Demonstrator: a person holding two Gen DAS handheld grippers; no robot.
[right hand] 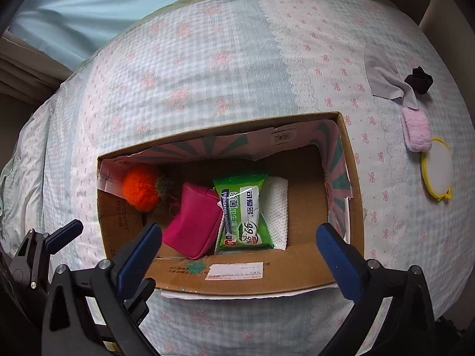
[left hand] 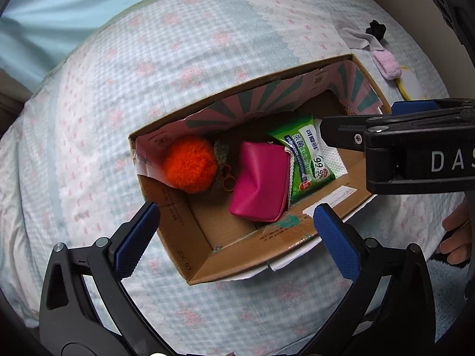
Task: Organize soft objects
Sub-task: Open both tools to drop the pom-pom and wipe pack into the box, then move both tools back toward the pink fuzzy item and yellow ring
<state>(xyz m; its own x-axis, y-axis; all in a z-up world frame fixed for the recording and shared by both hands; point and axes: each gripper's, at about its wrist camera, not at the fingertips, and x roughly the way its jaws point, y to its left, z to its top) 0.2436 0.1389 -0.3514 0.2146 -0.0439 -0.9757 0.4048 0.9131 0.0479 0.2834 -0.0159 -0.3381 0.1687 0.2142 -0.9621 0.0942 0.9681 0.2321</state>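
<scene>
An open cardboard box sits on the bed. Inside lie an orange pompom, a magenta pouch, a green wipes pack and a white paper towel. My left gripper is open and empty over the box's near wall. My right gripper is open and empty above the box's near edge; it also shows at the right of the left wrist view. Outside the box, at the right, lie a grey cloth, a black scrunchie and a pink fuzzy pad.
A round yellow-rimmed mirror lies beside the pink pad. The bed has a checked floral cover. A light blue curtain hangs behind it. A hand shows at the right edge of the left wrist view.
</scene>
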